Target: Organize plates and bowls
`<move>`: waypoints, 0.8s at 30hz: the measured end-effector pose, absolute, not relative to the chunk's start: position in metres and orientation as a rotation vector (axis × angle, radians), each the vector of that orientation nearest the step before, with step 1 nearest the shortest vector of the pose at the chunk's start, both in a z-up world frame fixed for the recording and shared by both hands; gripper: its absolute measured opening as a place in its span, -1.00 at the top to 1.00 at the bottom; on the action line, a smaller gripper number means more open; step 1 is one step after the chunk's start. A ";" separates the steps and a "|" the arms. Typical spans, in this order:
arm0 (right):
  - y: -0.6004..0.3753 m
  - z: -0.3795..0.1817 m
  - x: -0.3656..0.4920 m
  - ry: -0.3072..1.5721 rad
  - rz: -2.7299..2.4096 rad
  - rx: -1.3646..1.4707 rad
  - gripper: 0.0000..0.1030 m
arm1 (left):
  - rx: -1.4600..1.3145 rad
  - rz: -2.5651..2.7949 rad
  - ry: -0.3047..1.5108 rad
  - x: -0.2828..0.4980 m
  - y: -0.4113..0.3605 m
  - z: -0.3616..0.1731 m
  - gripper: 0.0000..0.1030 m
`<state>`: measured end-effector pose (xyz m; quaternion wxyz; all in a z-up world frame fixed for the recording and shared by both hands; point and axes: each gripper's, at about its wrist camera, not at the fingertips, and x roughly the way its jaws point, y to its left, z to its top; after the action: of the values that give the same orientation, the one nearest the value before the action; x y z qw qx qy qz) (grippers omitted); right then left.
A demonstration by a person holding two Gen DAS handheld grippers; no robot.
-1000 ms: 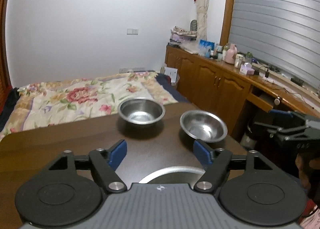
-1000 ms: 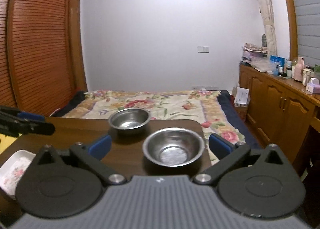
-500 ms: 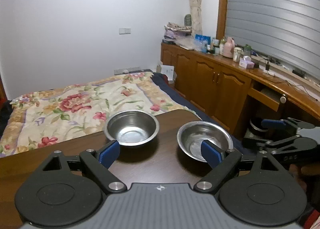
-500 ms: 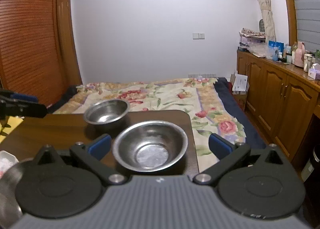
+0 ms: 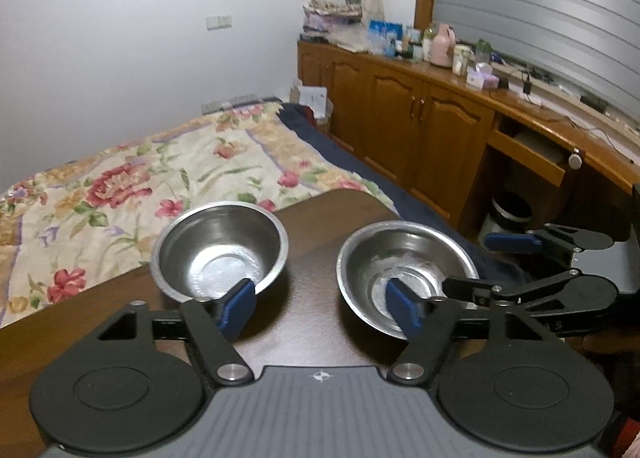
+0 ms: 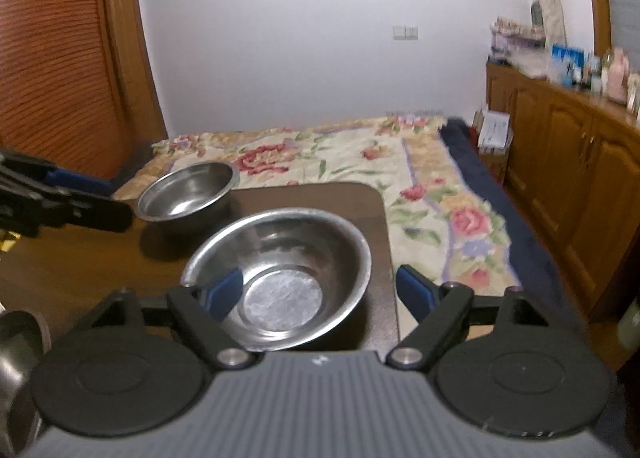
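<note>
On the dark wooden table (image 5: 320,242) two steel bowls stand upright near its far right corner. The deeper bowl (image 5: 220,248) is on the left and farther back; in the right wrist view it shows as the small bowl (image 6: 188,192) at the far left of the tabletop. The left gripper (image 5: 320,308) hangs low over the table with its jaws spread wide and nothing between them: its left blue pad (image 5: 238,308) overlaps the near rim of the deeper bowl, and its right pad overlaps the near side of the wider bowl (image 5: 406,270). Whether either pad touches metal cannot be told.

The wider bowl (image 6: 280,278) sits to the right, near the table's right edge, apart from the deeper one. The right gripper (image 6: 320,294) is also wide open and empty; its left pad lies over the bowl's inside wall, its right pad is outside the rim, beyond the table edge. From the left wrist view the right gripper (image 5: 500,262) comes in from the right, one finger over the wider bowl's right rim.

Beyond the table lies a bed with a floral cover (image 5: 132,182), and wooden cabinets (image 5: 420,130) line the right wall
</note>
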<state>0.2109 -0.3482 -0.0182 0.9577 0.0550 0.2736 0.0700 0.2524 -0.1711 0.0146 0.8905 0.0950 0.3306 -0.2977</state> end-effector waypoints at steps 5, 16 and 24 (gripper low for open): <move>-0.354 -0.025 0.214 0.605 0.169 0.197 -0.37 | 0.216 -0.639 0.728 0.268 -0.187 0.002 -0.06; -0.348 -0.023 0.209 0.619 0.151 0.226 -0.24 | 0.190 -0.683 0.830 0.302 -0.201 -0.023 0.21; -0.350 -0.028 0.213 0.641 0.134 0.238 -0.13 | 0.181 -0.703 0.857 0.312 -0.207 -0.028 0.34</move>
<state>0.2131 -0.3503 -0.0281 0.9400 0.1166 0.3140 0.0655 0.3116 -0.2073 -0.0281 0.8464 0.0859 0.4065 -0.3332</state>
